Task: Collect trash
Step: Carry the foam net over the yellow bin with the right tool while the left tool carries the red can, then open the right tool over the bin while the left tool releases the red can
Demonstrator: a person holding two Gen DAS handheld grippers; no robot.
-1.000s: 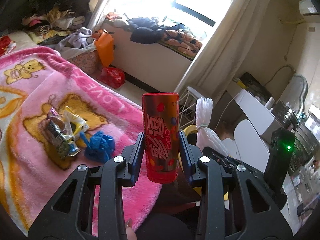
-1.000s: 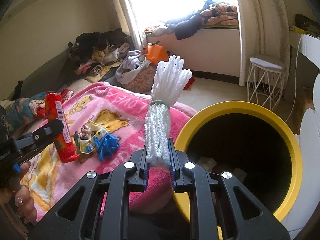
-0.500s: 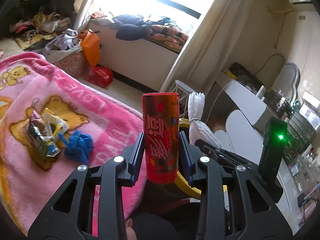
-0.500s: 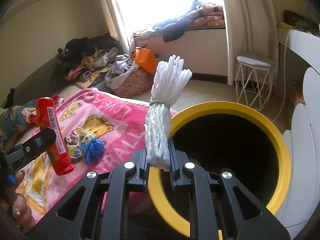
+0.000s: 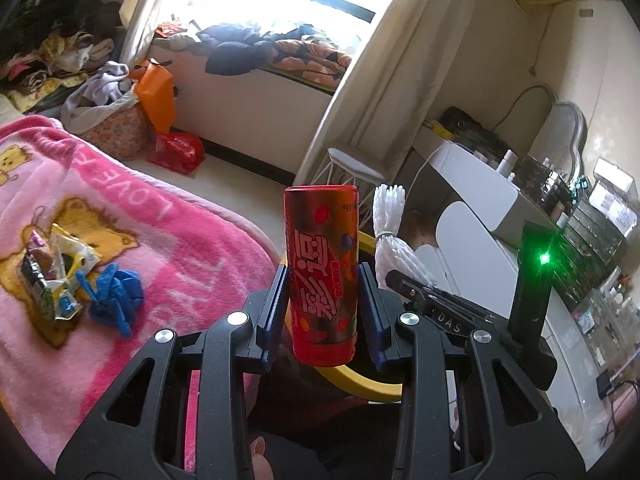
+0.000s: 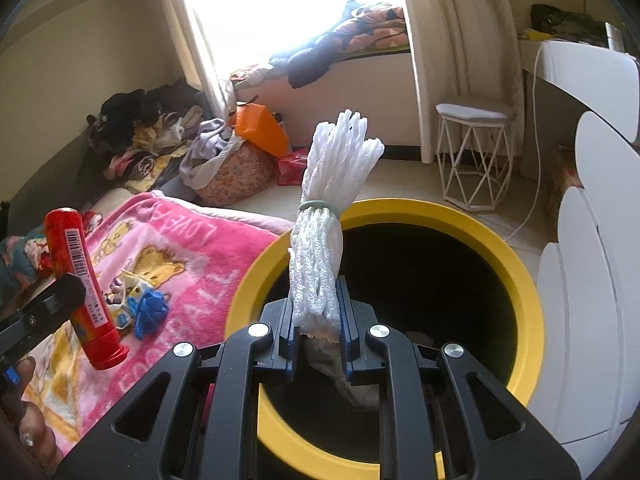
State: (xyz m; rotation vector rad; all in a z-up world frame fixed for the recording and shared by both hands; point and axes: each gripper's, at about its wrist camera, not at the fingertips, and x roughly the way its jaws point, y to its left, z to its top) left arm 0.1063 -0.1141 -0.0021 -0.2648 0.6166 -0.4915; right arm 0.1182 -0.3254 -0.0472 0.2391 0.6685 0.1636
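Note:
My left gripper (image 5: 323, 308) is shut on an upright red snack tube (image 5: 321, 276), also seen in the right wrist view (image 6: 86, 292) over the pink blanket. My right gripper (image 6: 316, 328) is shut on a white foam net bundle (image 6: 326, 236) tied with a green band, held above the yellow-rimmed bin (image 6: 528, 292); the bundle also shows in the left wrist view (image 5: 390, 236). The bin's rim (image 5: 360, 384) lies just behind the tube. Crumpled wrappers (image 5: 56, 268) and a blue glove (image 5: 116, 292) lie on the blanket.
The pink bear blanket (image 5: 168, 240) covers the bed on the left. A white wire stool (image 6: 472, 152), a white desk (image 5: 472, 184) and a white scalloped chair (image 6: 592, 280) stand right of the bin. Clothes and bags (image 6: 224, 160) pile by the window.
Both grippers have moved right, away from the bed toward the bin. The net bundle now hangs over the bin's opening, and the tube is at the bin's rim.

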